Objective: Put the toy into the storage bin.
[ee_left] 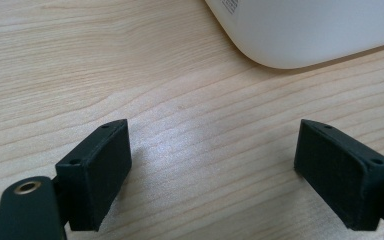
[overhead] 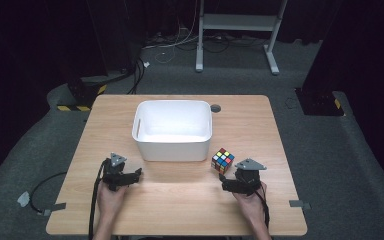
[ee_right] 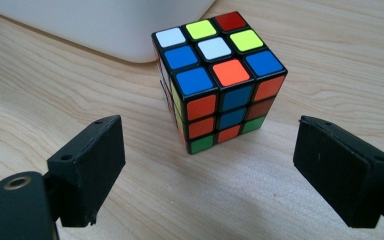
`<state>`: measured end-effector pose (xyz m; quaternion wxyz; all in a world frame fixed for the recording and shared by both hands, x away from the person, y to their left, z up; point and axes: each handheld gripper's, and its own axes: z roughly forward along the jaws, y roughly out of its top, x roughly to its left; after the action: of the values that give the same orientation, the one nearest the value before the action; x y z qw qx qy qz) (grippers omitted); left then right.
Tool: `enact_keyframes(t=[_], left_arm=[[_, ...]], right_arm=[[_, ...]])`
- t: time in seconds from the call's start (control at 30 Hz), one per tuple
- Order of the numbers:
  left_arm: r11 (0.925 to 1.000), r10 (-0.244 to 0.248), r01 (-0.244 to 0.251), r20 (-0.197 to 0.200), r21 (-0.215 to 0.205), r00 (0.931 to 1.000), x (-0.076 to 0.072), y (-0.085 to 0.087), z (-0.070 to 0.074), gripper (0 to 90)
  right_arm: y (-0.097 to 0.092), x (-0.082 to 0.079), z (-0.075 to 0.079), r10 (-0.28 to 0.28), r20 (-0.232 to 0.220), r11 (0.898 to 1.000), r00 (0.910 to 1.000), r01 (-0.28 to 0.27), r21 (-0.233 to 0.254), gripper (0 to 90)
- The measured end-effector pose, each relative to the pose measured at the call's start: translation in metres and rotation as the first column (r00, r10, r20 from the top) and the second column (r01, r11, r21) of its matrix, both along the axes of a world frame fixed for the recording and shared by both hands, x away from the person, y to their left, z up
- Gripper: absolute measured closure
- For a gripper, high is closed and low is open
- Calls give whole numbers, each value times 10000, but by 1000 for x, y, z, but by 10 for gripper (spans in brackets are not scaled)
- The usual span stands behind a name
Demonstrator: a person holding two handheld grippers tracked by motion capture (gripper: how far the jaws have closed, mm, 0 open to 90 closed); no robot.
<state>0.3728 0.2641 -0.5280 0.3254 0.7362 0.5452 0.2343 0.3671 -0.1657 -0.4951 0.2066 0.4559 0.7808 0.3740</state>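
Wooden table [overhead: 180, 200], one; white tub [overhead: 172, 130] standing toward its 12 o'clock half. Left gripper [ee_left: 212, 170] at the tub's 7 o'clock, jaws spread over bare wood; right gripper [ee_right: 210, 170] at the tub's 4 o'clock, jaws spread, nothing between them. Puzzle cube [ee_right: 220, 82], scrambled colours, resting on the table just ahead of the right gripper, at 12 o'clock from it, close beside the tub's near corner.

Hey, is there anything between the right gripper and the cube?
Nothing visible. The right gripper is open, and only bare table lies between its jaws and the cube, which stands just ahead of them beside the white bin.
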Motion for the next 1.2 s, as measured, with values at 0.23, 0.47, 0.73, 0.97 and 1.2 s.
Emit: enact_keyframes(t=[0.23,0.47,0.73,0.97,1.2], left_arm=[[10000,4,-4,1,-5,10000,0,0,0,154],[10000,2,-2,1,-3,10000,0,0,0,154],[10000,1,-1,2,-3,10000,0,0,0,154],[10000,0,0,-2,-1,10000,0,0,0,154],[10000,0,0,1,-2,10000,0,0,0,154]], right_arm=[[2,4,2,2,53,10000,10000,-2,-9,126],[4,9,3,-48,-34,10000,10000,48,-6,127],[3,14,1,-63,-94,10000,9999,63,8,129],[4,15,1,-68,-102,10000,9999,69,71,129],[9,19,5,75,-47,10000,10000,-76,-42,129]])
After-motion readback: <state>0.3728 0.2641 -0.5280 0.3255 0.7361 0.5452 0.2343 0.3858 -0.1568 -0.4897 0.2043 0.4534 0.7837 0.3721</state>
